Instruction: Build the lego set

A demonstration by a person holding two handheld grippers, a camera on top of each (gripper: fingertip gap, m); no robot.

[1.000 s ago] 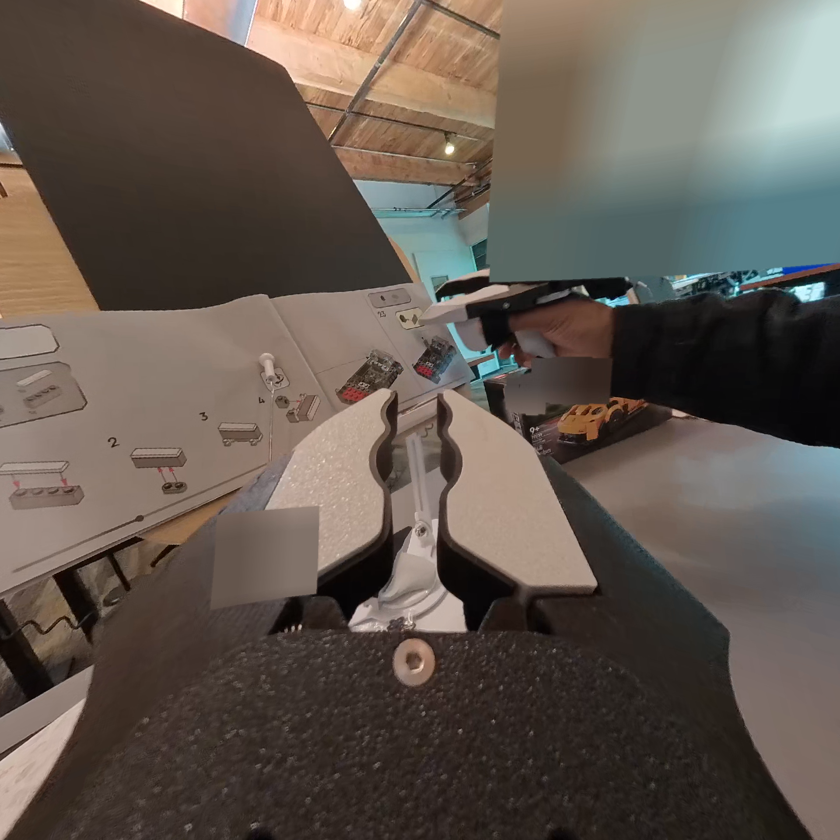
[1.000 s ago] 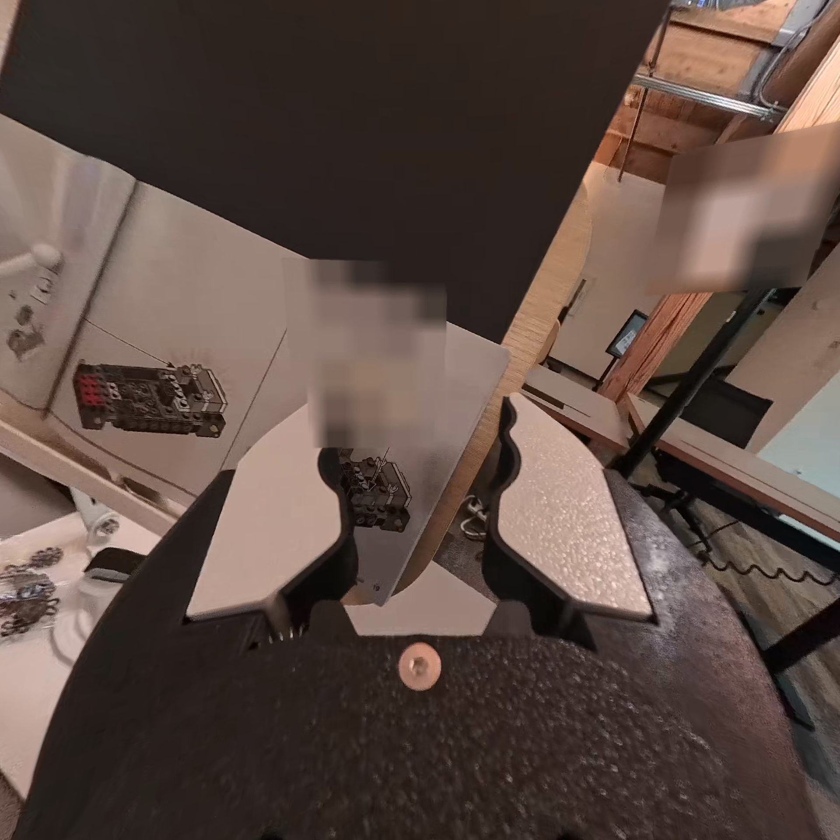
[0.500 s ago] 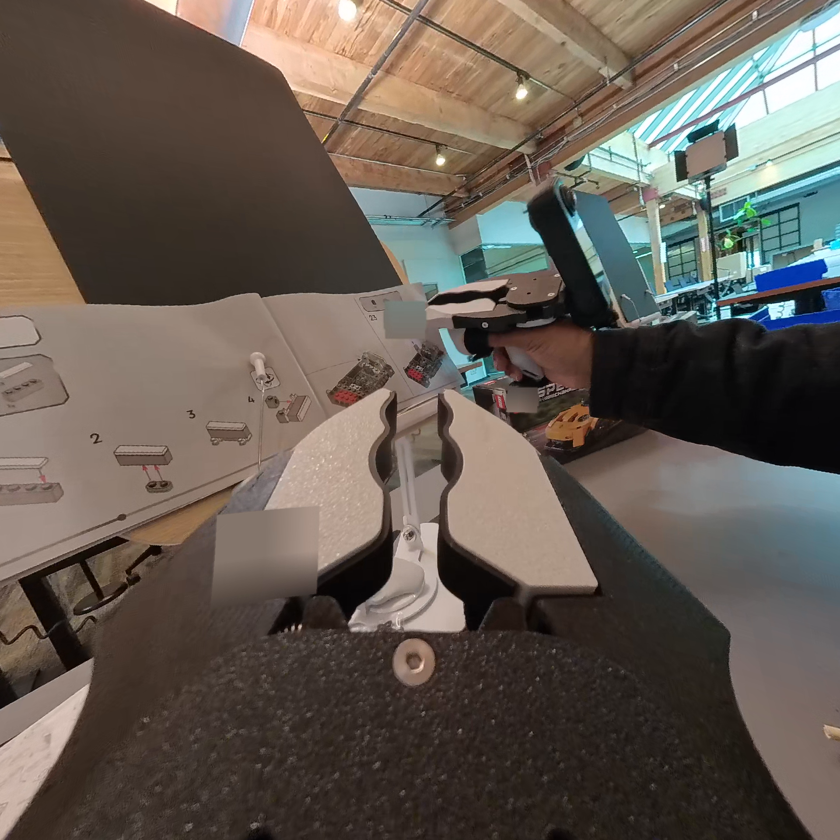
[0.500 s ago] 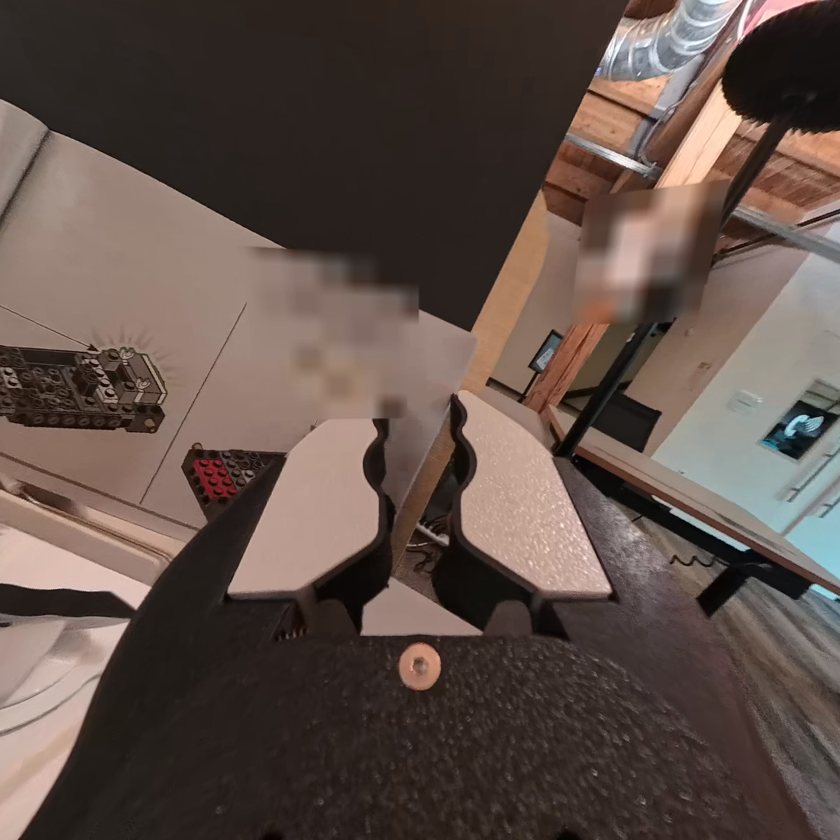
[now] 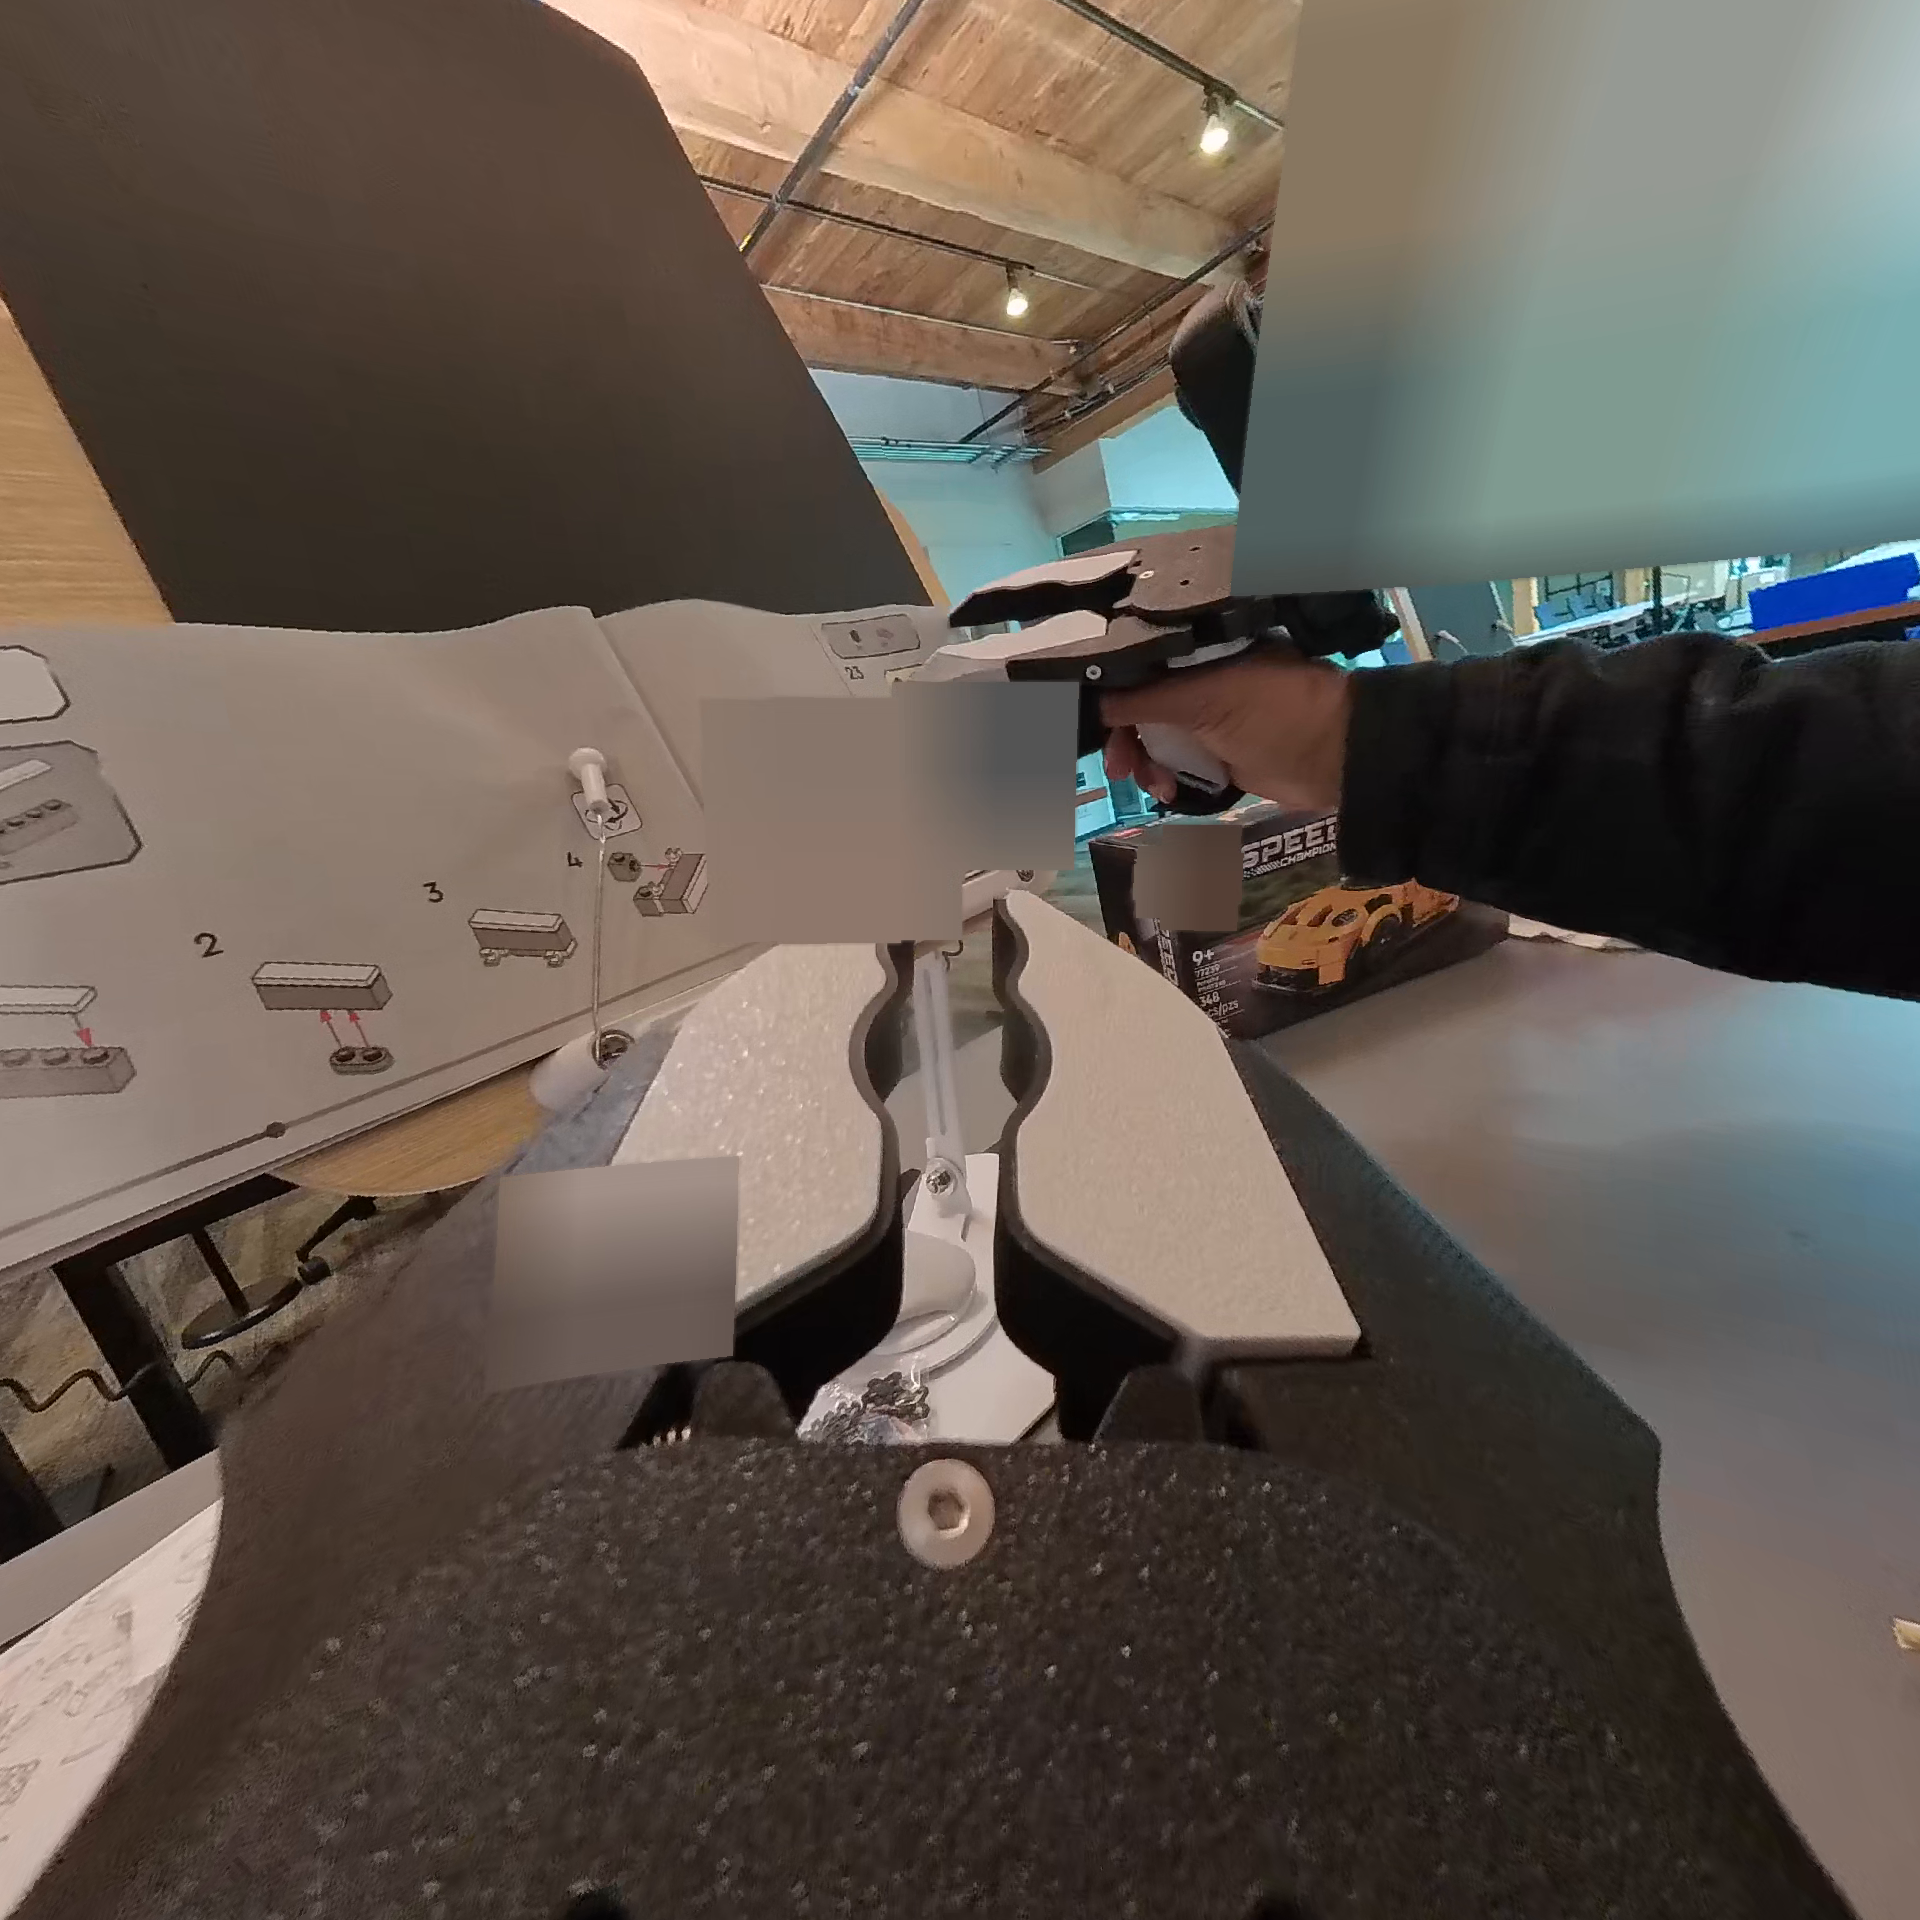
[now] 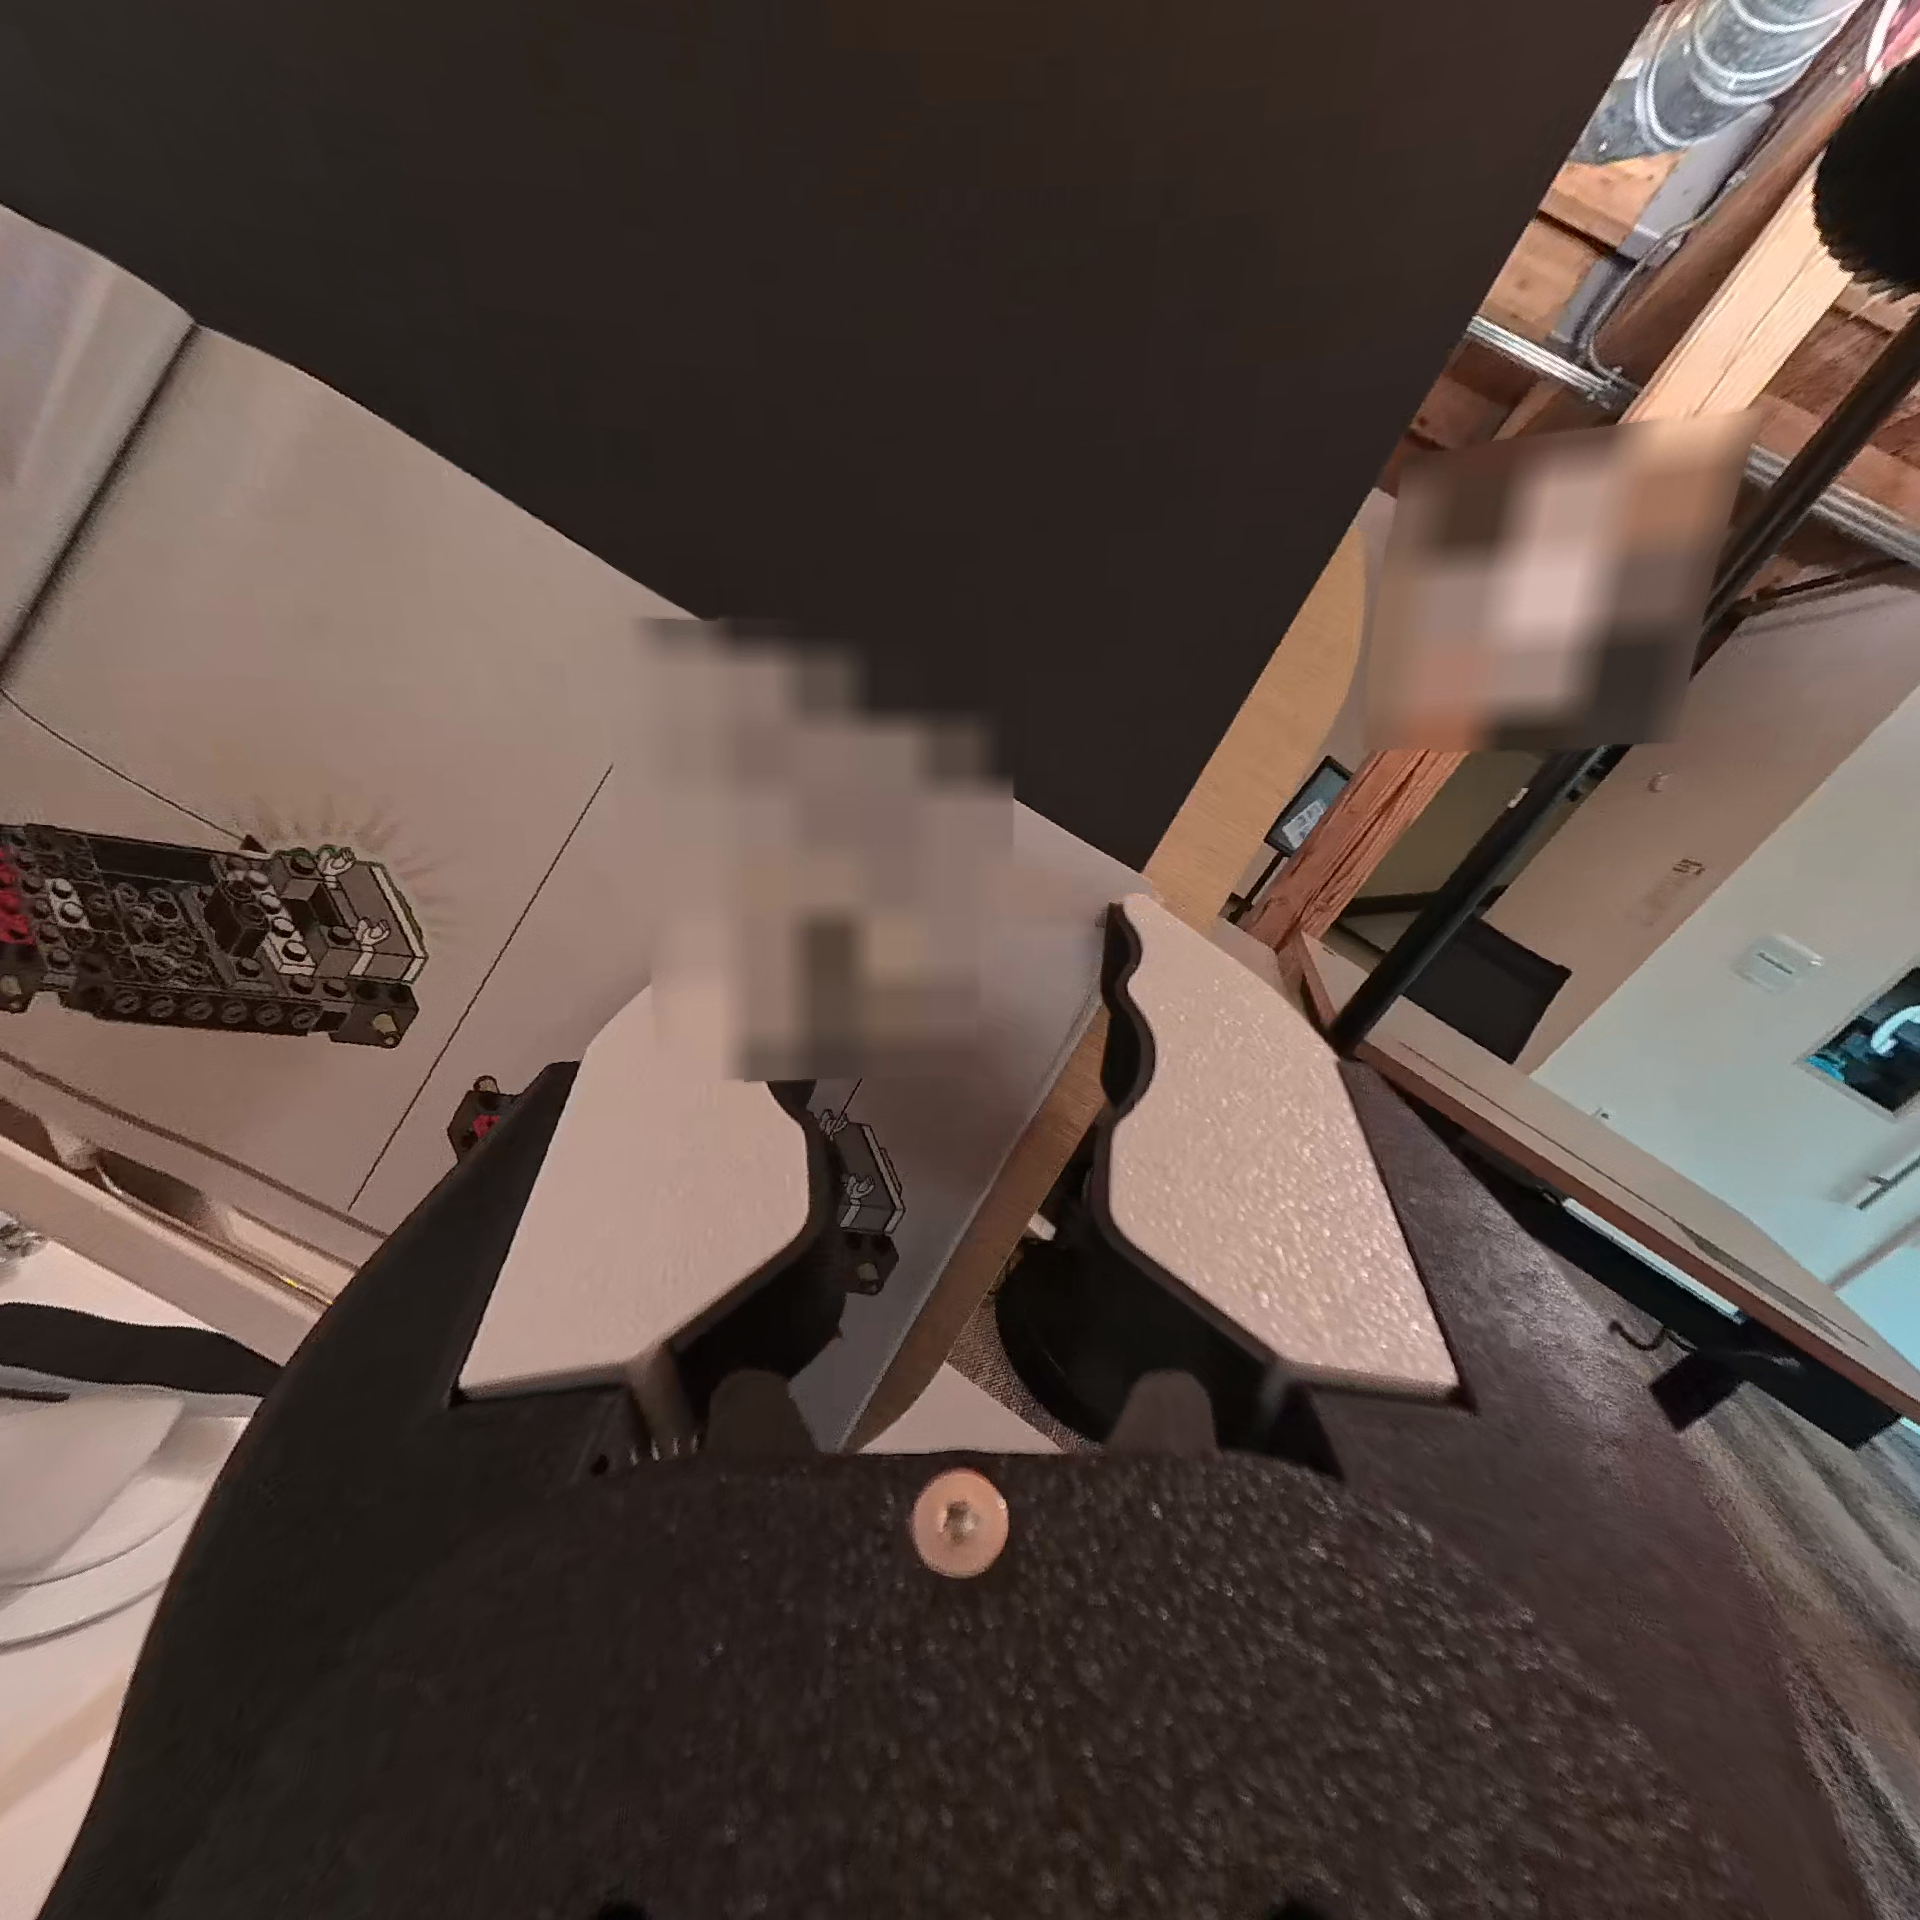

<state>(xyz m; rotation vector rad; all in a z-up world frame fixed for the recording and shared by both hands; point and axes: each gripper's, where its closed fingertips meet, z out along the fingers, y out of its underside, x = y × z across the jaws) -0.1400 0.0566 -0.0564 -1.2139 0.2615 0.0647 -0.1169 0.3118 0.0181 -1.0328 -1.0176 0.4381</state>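
Left wrist view: my left gripper (image 5: pixel 940 1023) hangs empty with fingers narrow, facing the instruction booklet (image 5: pixel 343 831) propped on its stand; set box (image 5: pixel 1299 925) on the worktop (image 5: pixel 1610 1143) at right. Right wrist view: right gripper (image 6: pixel 956 1049) has fingers wide, straddling the booklet's right page edge (image 6: pixel 997 1164), not clamped.

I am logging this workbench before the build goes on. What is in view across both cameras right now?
instruction booklet: one, grey-white pages, open and propped against the board
backing board: one, black, upright behind the booklet
set box: one, black with a yellow car picture, on the table to the right
table: one, grey
booklet stand: one, white, seen between the left gripper's fingers
small dark parts: a cluster, black, by the stand's base; count unclear
left gripper: black with white pads, slightly open, empty
right gripper: open, at the booklet's right page edge
hand: one, dark sleeve, holding the right gripper
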